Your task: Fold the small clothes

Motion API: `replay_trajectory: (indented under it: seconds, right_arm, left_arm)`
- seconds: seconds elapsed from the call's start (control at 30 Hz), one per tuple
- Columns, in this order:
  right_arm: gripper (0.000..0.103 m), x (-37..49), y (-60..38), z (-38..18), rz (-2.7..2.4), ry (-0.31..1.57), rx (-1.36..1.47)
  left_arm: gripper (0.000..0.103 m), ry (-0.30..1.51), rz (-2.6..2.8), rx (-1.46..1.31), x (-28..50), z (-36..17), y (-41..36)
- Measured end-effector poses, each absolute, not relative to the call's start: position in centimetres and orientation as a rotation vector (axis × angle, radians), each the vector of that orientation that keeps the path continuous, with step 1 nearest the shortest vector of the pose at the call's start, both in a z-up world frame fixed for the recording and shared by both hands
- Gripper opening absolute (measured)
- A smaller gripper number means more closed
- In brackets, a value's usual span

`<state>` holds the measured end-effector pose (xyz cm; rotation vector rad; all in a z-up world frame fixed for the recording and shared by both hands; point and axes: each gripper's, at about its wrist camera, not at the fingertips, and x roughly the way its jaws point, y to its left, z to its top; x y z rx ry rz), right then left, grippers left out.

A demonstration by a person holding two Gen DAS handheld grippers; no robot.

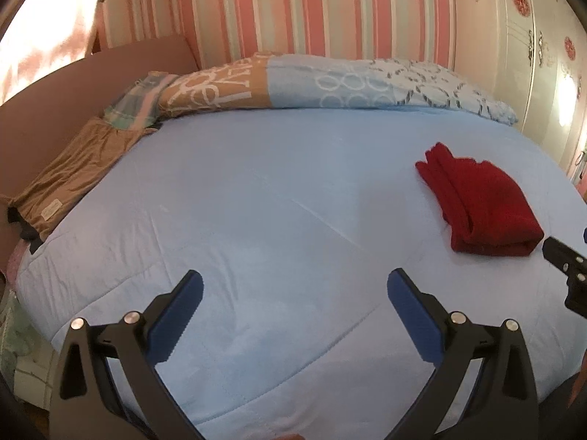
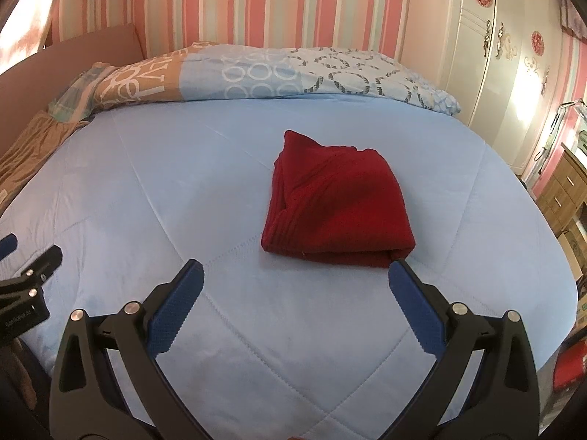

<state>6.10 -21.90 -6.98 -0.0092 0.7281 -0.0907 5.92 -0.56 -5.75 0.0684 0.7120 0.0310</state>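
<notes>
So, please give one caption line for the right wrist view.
Open right gripper hovers before a folded red garment on a light blue bed cover.

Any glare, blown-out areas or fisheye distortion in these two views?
Left wrist: window at upper left is blown out, glare spot on the wardrobe, bed edge bows strongly. Right wrist: the same barrel distortion, glare on the wardrobe; red cloth sharp.

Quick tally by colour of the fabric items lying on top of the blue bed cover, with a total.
Red: 1, the folded red garment
Brown: 1, the brown garment at the left edge
Patterned blue and tan: 1, the rolled duvet along the far side
Plaid: 1, the plaid cloth
Total: 4
</notes>
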Motion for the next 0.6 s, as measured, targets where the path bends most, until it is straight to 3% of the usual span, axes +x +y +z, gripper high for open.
replay_trajectory:
  seconds: [0.6]
  right_arm:
    - [0.100, 5.1, -21.8, -6.8, -0.081, 0.727, -0.005]
  left_arm:
    - [0.101, 0.696, 0.053, 0.041, 4.9, -5.0, 0.5]
